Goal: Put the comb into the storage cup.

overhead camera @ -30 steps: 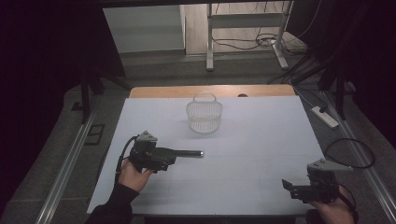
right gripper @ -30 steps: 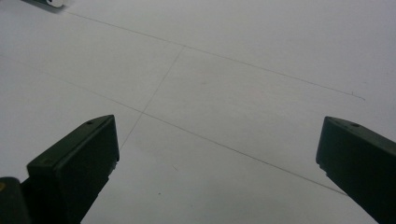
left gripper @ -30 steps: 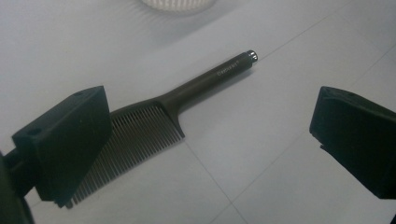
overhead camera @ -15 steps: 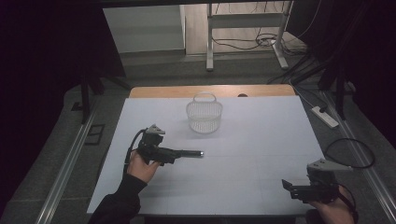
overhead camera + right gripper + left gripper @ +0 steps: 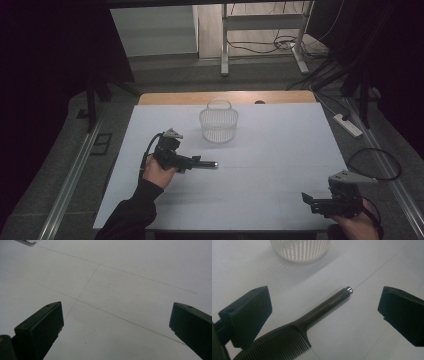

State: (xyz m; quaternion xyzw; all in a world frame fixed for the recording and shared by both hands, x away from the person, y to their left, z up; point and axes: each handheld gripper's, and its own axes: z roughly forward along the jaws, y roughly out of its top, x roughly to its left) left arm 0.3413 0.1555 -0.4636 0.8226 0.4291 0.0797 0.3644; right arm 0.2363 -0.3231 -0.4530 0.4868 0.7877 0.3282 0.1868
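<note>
Holding my right tongs [image 5: 306,198] low at the near right corner of the white tabletop [image 5: 280,150], I find the jaws wide apart and empty. My left tongs [image 5: 324,315] stand equally wide, gripping nothing, astride a dark plastic comb with a slim round handle [image 5: 312,317] lying flat on the tabletop. Beyond its handle tip stands a white slotted plastic basket [image 5: 219,124], apart from it.
</note>
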